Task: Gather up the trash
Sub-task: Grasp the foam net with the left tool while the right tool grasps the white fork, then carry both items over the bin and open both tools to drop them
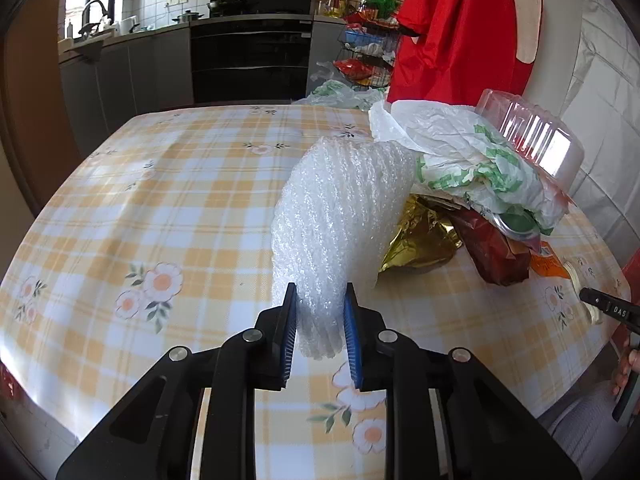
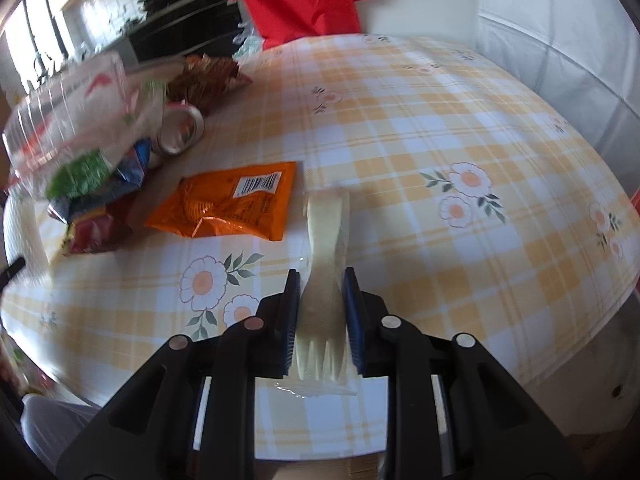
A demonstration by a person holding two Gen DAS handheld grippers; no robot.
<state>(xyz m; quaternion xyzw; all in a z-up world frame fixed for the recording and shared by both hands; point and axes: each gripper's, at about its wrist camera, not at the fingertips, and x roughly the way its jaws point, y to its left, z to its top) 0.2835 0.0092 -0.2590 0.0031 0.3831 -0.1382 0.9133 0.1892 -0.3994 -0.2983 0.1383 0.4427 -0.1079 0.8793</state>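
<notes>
On the black body of my right gripper (image 1: 608, 307), seen at the edge of my left wrist view, the white letters "DAS" show. The orange snack packet (image 2: 230, 200) carries a white barcode label (image 2: 257, 183), its figures too blurred to read.

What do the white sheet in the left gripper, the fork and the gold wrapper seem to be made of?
Sheet: bubble wrap, likely soft clear plastic; rows of small glossy bubbles show.
Fork: probably hard plastic, cream and matte, sealed in a clear film sleeve.
Gold wrapper: looks like metallised foil; sharp creases and mirror-like shine.
</notes>
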